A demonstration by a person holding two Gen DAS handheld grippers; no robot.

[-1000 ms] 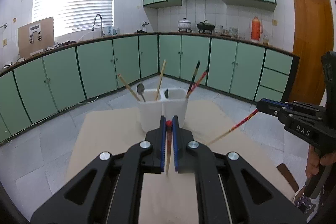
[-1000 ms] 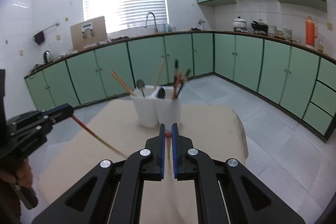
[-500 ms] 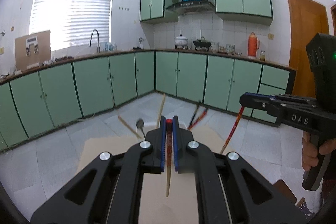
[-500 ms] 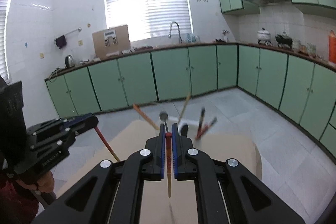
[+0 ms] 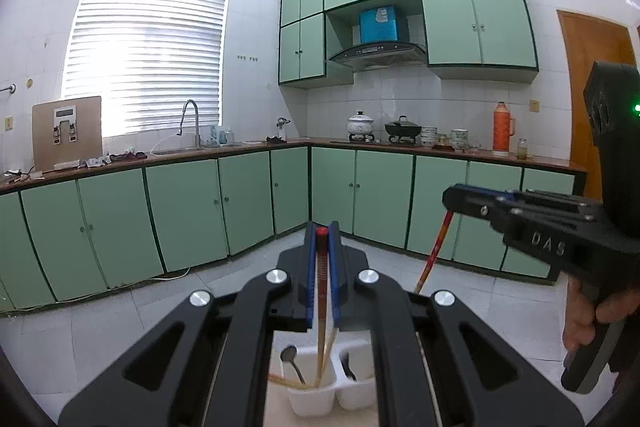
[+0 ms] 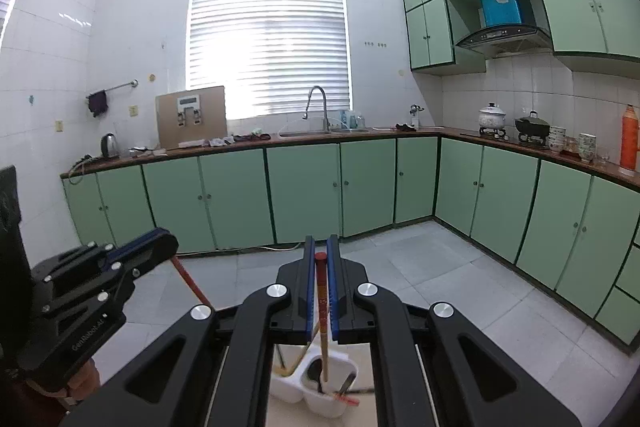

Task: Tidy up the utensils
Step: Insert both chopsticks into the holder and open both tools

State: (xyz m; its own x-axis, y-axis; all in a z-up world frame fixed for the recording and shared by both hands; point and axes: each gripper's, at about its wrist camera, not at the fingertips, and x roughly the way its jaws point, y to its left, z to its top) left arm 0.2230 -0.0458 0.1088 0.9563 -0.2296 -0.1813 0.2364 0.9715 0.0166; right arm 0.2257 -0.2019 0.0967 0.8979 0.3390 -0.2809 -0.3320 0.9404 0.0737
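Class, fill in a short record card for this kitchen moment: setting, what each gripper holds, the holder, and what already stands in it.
Setting: kitchen with green cabinets
Left gripper: shut on a red-tipped chopstick
Right gripper: shut on a red-tipped chopstick
Holder: white two-compartment utensil holder below both grippers
In holder: spoon, chopsticks
Table: beige tabletop, mostly hidden
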